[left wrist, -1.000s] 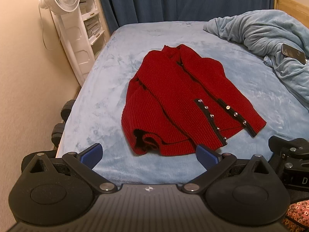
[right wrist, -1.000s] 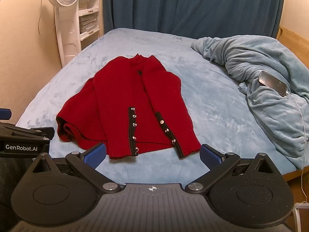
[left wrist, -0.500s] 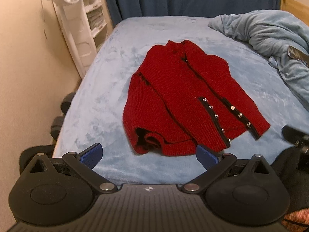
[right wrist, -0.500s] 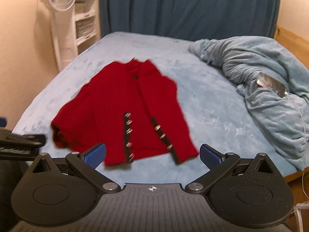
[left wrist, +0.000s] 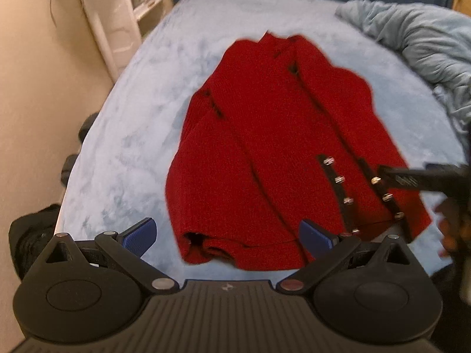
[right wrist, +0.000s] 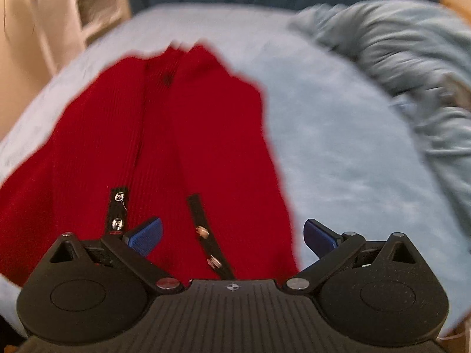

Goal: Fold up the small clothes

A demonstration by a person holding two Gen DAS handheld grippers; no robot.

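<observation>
A small red knit cardigan with black button bands and silver snaps lies flat on the pale blue bed, its hem towards me. My left gripper hovers open over the near left hem, with a rolled cuff just ahead of it. My right gripper is open low over the cardigan near its right button band and right edge. In the left wrist view the right gripper enters blurred from the right, over the snaps. Neither gripper holds anything.
A crumpled light blue blanket is heaped at the bed's right side. A white fan stand and shelves stand by the beige wall at the left. Dark curtains hang behind the bed. Dark objects sit on the floor by the left bed edge.
Both grippers have moved forward and down towards the cardigan. The right one has come much closer, now just above the hem. Both stay open.
</observation>
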